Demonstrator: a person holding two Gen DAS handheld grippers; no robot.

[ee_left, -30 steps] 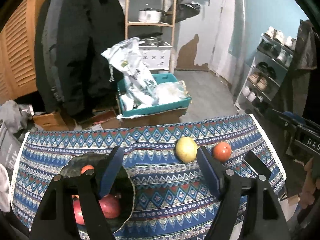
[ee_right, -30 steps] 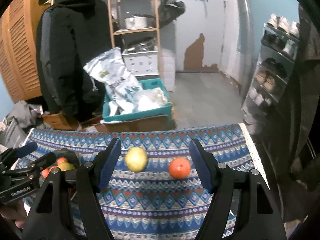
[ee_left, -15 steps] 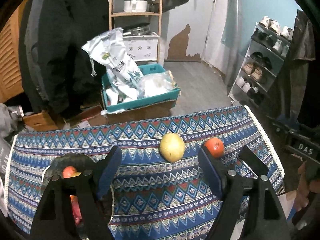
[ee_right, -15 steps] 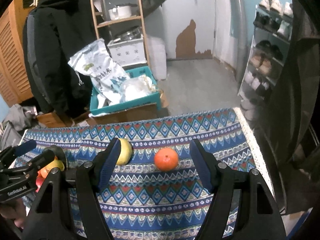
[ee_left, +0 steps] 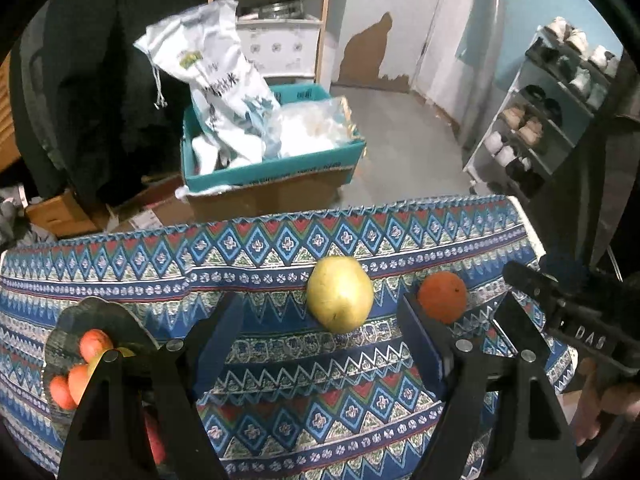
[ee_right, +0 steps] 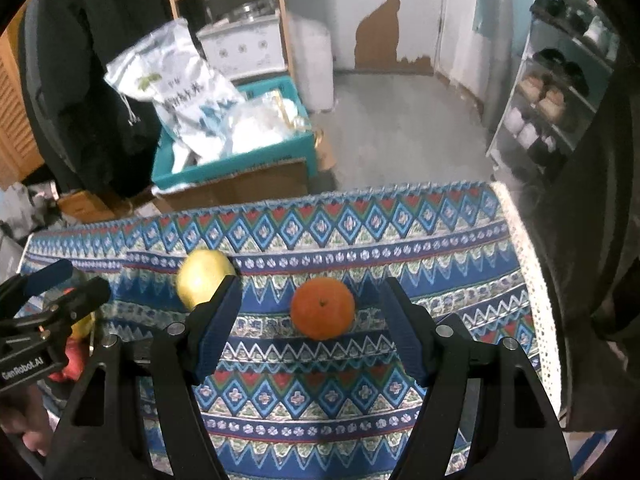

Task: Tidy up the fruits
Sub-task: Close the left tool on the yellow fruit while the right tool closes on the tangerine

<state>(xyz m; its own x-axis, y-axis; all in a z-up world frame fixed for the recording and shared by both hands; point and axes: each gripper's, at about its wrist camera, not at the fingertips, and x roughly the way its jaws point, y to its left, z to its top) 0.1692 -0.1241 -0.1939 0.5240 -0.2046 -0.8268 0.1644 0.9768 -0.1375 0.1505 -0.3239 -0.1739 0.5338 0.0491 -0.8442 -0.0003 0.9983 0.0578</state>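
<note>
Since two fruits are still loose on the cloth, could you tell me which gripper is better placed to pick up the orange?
Probably the right gripper: its open jaws frame the round orange fruit. The left gripper faces the yellow-green pear instead.

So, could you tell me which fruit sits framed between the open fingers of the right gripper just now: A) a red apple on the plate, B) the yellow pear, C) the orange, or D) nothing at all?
C: in the right wrist view the orange lies on the patterned cloth between the open fingers of the right gripper, untouched, while the yellow pear sits off behind the left-hand finger.
</note>
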